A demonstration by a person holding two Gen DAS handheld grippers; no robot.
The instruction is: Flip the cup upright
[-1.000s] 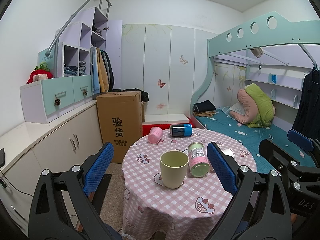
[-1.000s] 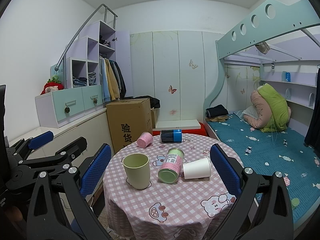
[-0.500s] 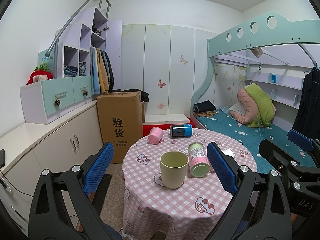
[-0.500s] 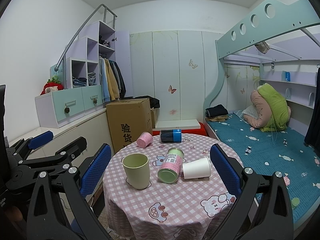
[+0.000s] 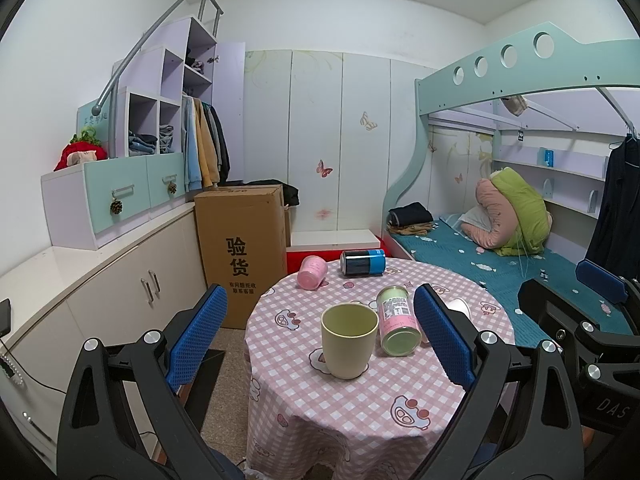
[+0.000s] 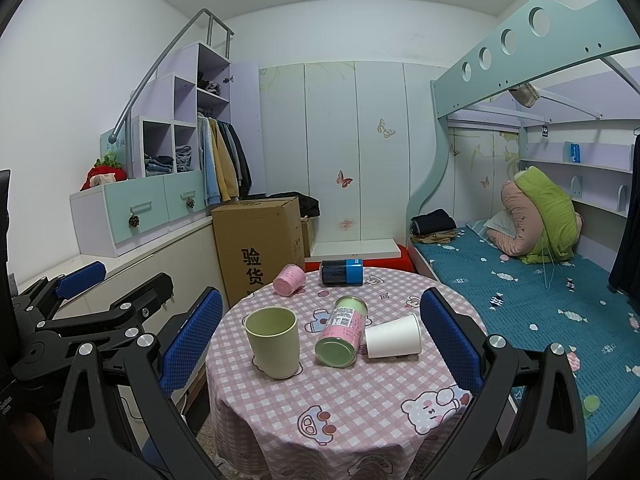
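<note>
Right wrist view: white paper cup seen lying on side at frame centre-right on pink checked round table, touching tipped pink-and-green cylindrical tin. Pale green plastic cup already stood upright, centre-left. Small pink cup toppled at upper centre, possibly also pending. Right gripper held wide open, empty. Left gripper likewise spread, nothing grasped. Flipping not yet started.

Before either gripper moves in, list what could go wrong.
1. The white paper cup lies on its side touching the pink-and-green can; gripping it may roll the can.
2. Thin paper may crush if squeezed hard.
3. The upright green cup stands close by; a swinging left gripper could topple it.
</note>
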